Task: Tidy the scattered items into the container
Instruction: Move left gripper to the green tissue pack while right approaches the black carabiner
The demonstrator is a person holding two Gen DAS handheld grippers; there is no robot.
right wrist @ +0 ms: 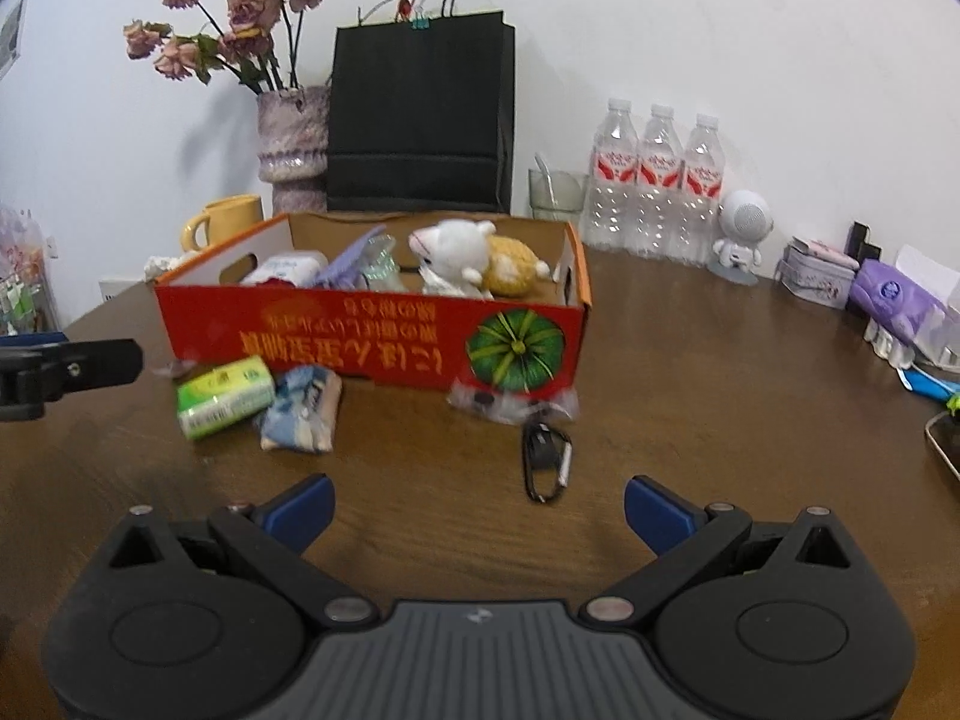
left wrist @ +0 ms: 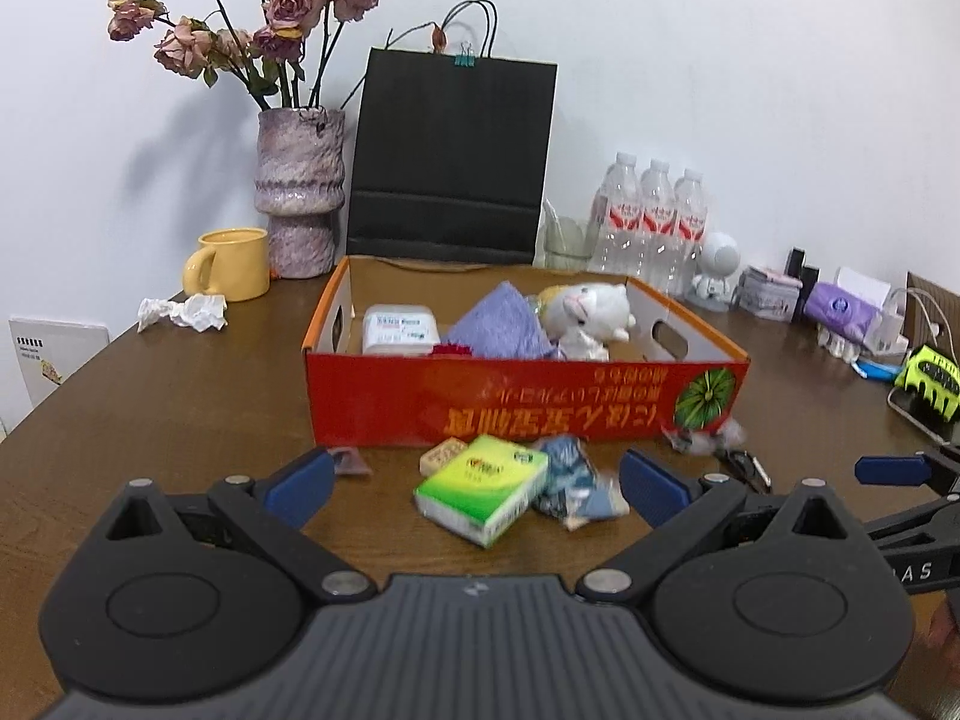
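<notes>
A red cardboard box (left wrist: 528,399) (right wrist: 372,333) stands on the brown table and holds a plush cat (left wrist: 591,309) (right wrist: 456,252), a purple cloth (left wrist: 501,324) and a white pack (left wrist: 399,327). In front of it lie a green tissue pack (left wrist: 483,495) (right wrist: 225,396), a blue packet (left wrist: 573,483) (right wrist: 303,411), a small tan block (left wrist: 441,455), a clear bag (right wrist: 510,402) and a black carabiner (right wrist: 546,459). My left gripper (left wrist: 477,483) is open, its fingers either side of the green pack. My right gripper (right wrist: 477,510) is open and empty, short of the carabiner.
Behind the box stand a vase of dried roses (left wrist: 300,192), a black paper bag (left wrist: 450,156), a yellow mug (left wrist: 231,264), three water bottles (left wrist: 654,216) and a glass (right wrist: 555,195). Crumpled paper (left wrist: 183,312) lies at left. Small items (right wrist: 888,300) crowd the right edge.
</notes>
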